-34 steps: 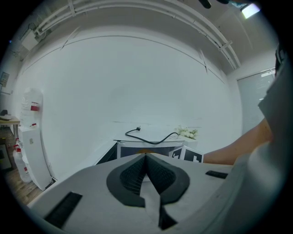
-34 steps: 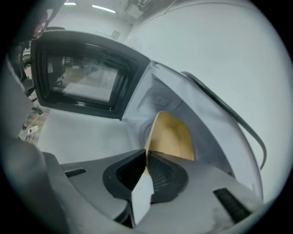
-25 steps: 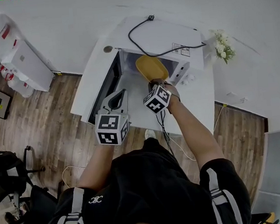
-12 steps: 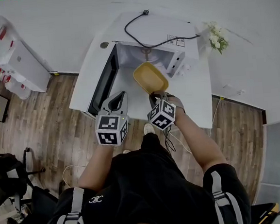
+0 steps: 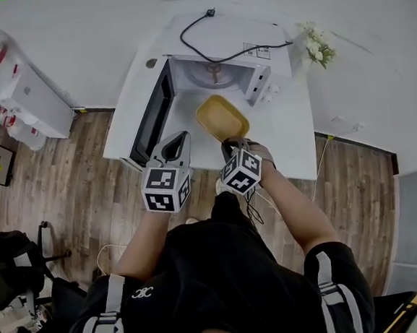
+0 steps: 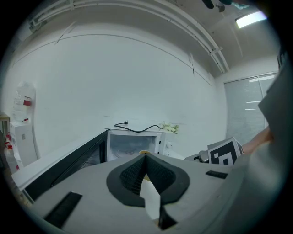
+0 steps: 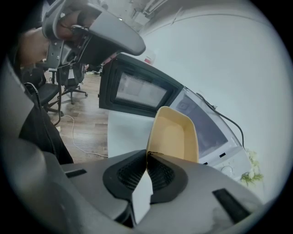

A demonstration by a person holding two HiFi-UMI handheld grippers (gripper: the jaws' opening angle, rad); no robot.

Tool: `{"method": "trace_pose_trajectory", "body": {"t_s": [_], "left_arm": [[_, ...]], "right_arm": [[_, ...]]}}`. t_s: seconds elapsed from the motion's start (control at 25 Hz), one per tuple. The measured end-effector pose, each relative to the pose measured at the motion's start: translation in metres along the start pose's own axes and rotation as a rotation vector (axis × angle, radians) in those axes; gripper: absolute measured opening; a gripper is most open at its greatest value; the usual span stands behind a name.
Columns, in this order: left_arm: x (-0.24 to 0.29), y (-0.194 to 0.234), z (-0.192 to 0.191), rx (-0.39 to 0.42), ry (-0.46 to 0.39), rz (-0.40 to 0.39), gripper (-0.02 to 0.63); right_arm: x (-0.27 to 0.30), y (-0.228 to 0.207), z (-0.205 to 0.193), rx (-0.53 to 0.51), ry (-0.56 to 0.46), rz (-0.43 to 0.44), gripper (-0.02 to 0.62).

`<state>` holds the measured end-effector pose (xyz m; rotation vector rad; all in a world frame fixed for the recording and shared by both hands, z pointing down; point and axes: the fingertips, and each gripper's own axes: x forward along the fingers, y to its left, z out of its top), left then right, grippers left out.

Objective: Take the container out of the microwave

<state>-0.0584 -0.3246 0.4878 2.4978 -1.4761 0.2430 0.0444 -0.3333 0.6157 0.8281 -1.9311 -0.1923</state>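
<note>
From the head view, a white boxy microwave (image 5: 228, 62) stands at the back of a white worktop (image 5: 290, 144), its dark-windowed door (image 5: 153, 116) swung wide open toward the worktop's left edge, a black power cord (image 5: 216, 49) looped on its top. A small bunch of white flowers (image 5: 314, 50) sits by the worktop's back right corner. The yellow rectangular plastic container (image 5: 222, 117) is outside the oven cavity, over the worktop between the opening and the front edge; whether it rests on the surface cannot be told. The right gripper (image 5: 230, 144) meets the container's near end, and the left gripper (image 5: 178, 143) hovers just beside it near the front edge, in front of the open door. In the left gripper view, the left gripper's (image 6: 145, 156) 2 jaws stand pressed together with nothing between them, pointing toward the lit cavity of the microwave (image 6: 132, 142); a sliver of the container (image 6: 144, 152) peeps above the jaw tips. In the right gripper view, the right gripper (image 7: 147, 155) has its 2 jaws clamped on the near rim of the container (image 7: 176, 135), which reaches away from them, empty inside, with the worktop (image 7: 126, 132) below it, the microwave (image 7: 213, 132) to its right and the door (image 7: 137, 91) behind it.
</note>
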Motion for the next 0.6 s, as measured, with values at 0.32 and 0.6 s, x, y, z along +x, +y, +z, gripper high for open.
{"method": "trace_pose_trajectory", "body": {"t_s": [0.32,0.6], "left_arm": [[-0.007,0.006,0.002,0.0,-0.009,0.014,0.008],[-0.015,0.009,0.012,-0.006,-0.059,0.014,0.008]], "right_arm": [[0.002,0.002,0.005,-0.007,-0.005,-0.002,0.018],[0.007,0.002,0.01,-0.011,0.001,0.003,0.018]]}}
